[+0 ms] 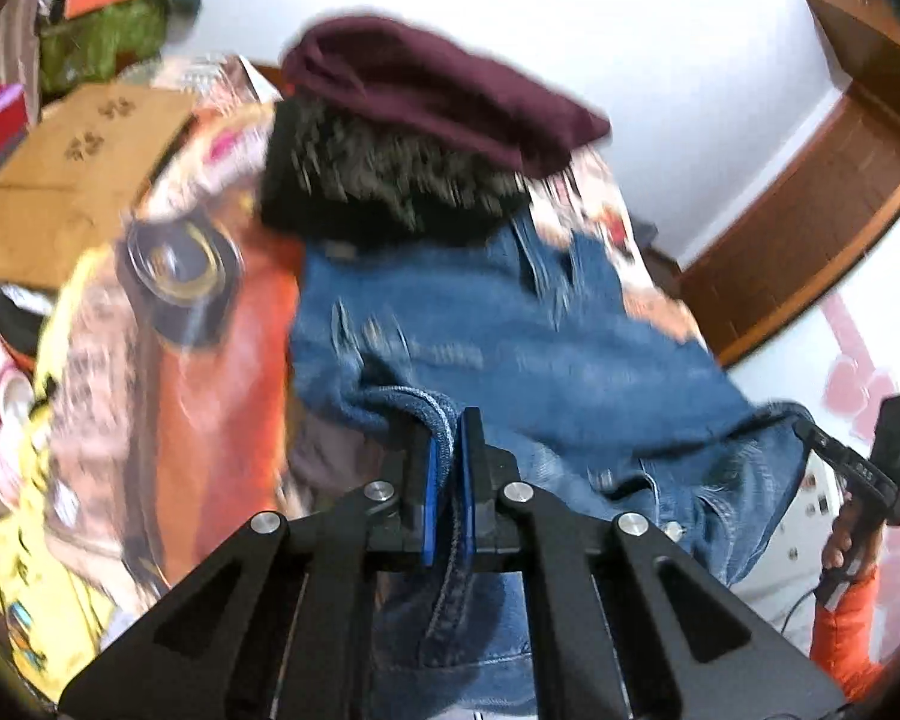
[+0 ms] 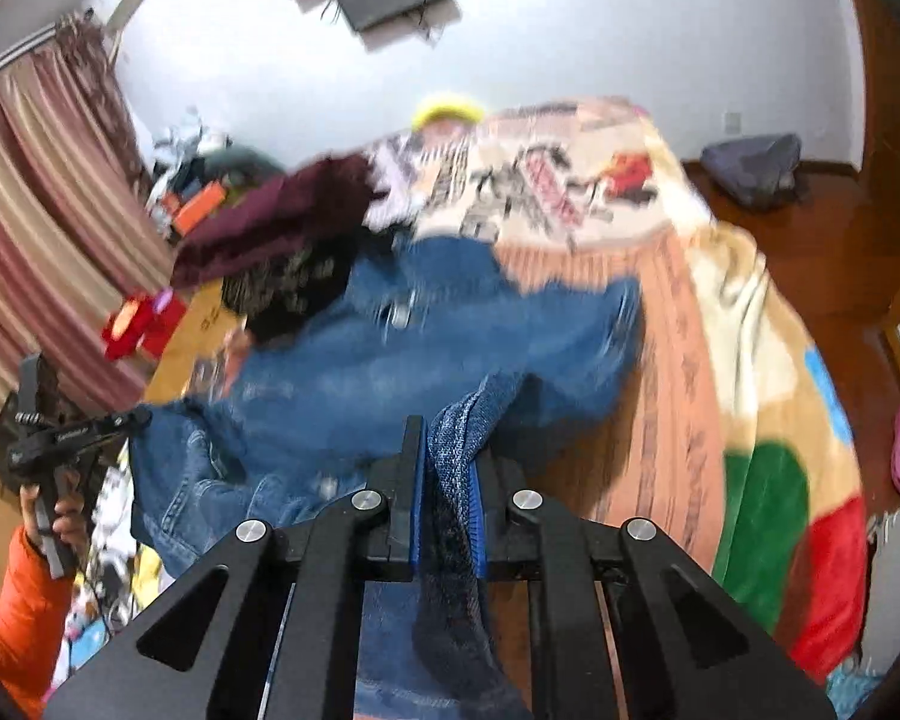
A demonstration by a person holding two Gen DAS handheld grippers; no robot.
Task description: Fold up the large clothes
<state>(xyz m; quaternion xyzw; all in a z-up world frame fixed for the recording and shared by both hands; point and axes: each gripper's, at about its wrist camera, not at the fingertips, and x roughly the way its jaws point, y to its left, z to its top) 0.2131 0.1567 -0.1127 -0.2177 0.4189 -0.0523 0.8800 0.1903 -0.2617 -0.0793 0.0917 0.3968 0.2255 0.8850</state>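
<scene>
A blue denim jacket [image 1: 510, 336] lies spread on a bed with a patterned blanket [image 1: 198, 372]. My left gripper [image 1: 447, 456] is shut on a thick hem of the denim jacket and holds it up. My right gripper [image 2: 450, 456] is shut on another edge of the same jacket [image 2: 426, 348]. The other gripper shows in each view: the right one at the far right of the left wrist view [image 1: 810, 432], the left one at the far left of the right wrist view [image 2: 138, 417], each on the jacket's edge.
A maroon garment [image 1: 438, 90] lies on a dark furry garment [image 1: 384, 180] at the far end of the jacket. Cardboard [image 1: 72, 168] and clutter lie left of the bed. A striped curtain [image 2: 48, 192], wooden floor [image 2: 870, 252] and a grey bag [image 2: 756, 165] surround the bed.
</scene>
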